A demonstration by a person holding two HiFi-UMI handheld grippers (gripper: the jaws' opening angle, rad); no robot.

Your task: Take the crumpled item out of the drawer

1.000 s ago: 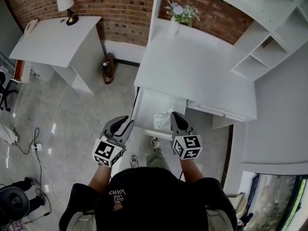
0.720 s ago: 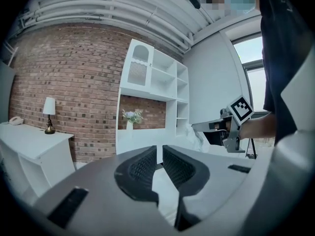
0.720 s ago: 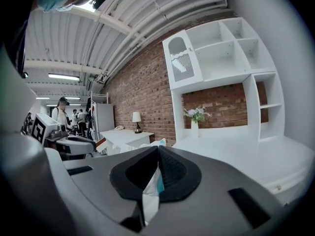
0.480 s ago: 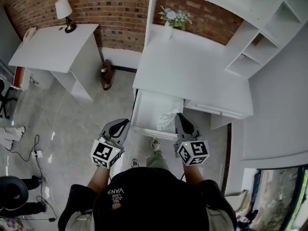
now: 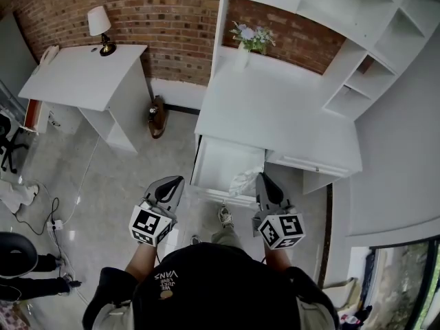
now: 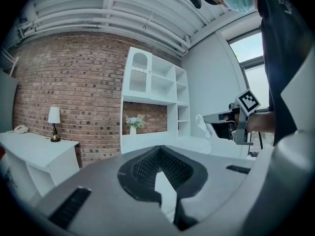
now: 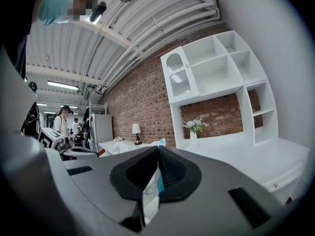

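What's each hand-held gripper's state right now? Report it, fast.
Left hand-held gripper: closed, empty.
Right hand-held gripper: closed on the crumpled item.

Bright, even daylight – soft shadows. Gripper views fisheye, black corners, near fingers (image 6: 142, 171) blurred – window (image 6: 243, 45) glare. Head view sharp.

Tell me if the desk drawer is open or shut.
Open: the drawer juts out from the front of the desk, its white inside showing.
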